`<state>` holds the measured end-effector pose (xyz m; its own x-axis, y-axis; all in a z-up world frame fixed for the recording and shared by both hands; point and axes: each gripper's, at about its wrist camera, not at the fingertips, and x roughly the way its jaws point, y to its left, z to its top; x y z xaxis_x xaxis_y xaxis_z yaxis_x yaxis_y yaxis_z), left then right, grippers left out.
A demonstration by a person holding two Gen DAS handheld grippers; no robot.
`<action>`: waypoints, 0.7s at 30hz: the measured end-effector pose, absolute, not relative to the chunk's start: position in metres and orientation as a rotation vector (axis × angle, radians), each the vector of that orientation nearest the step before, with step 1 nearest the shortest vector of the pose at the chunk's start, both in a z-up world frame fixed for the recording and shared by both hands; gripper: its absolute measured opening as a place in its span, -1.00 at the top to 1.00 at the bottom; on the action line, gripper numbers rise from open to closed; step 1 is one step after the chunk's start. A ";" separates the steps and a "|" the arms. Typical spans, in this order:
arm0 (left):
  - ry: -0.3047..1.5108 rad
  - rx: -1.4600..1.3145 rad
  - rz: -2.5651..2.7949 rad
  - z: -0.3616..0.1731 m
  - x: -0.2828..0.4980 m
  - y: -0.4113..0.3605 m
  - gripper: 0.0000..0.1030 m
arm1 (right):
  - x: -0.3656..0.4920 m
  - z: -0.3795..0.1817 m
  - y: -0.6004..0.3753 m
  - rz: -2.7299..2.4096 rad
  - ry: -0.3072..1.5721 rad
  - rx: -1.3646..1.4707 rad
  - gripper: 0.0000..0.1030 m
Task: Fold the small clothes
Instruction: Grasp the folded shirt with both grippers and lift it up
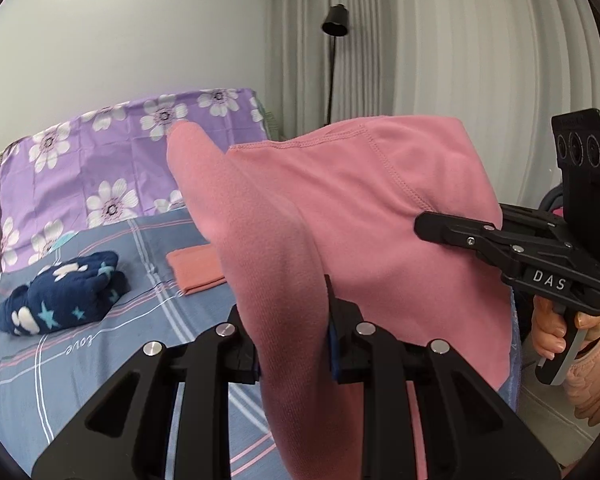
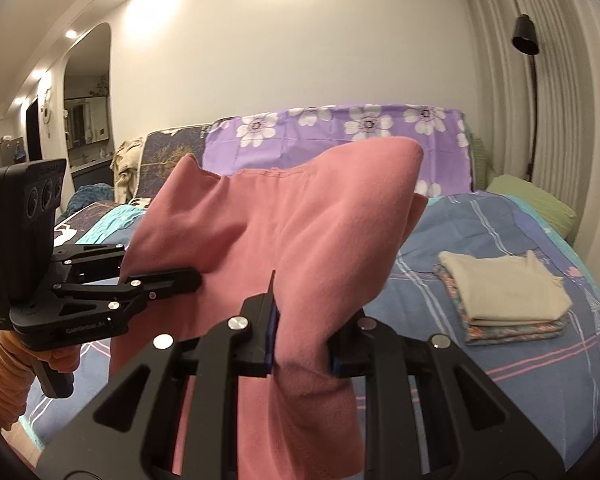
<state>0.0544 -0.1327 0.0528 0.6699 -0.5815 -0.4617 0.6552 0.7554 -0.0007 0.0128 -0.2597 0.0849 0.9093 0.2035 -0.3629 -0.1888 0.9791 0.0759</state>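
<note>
Pink garment [image 1: 340,208] bunches between the left hand-held gripper [image 1: 296,320], clamped tight on it, and the right hand-held gripper [image 2: 304,320] pinches its other edge, lifting it above the bed [image 2: 520,360]. Folded stack [image 2: 504,292] lies far right, navy bundle [image 1: 64,292] left.

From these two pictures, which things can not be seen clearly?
- Left wrist view: the pink garment covers the right part of the bed; the folded salmon cloth is half hidden.
- Right wrist view: the garment's lower end leaves the frame.
- Both views: cloth hides the left claw and right claw tips.
</note>
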 end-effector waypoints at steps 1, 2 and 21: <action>0.461 0.173 -0.706 0.054 0.055 -0.138 0.54 | 0.011 0.085 -0.266 0.189 0.377 0.041 0.62; 0.466 0.175 -0.712 0.055 0.058 -0.148 0.54 | 0.009 0.086 -0.273 0.175 0.375 0.041 0.62; 0.456 0.387 -0.774 0.087 0.126 -0.344 0.53 | 0.061 0.092 -0.437 -0.109 0.368 0.150 0.63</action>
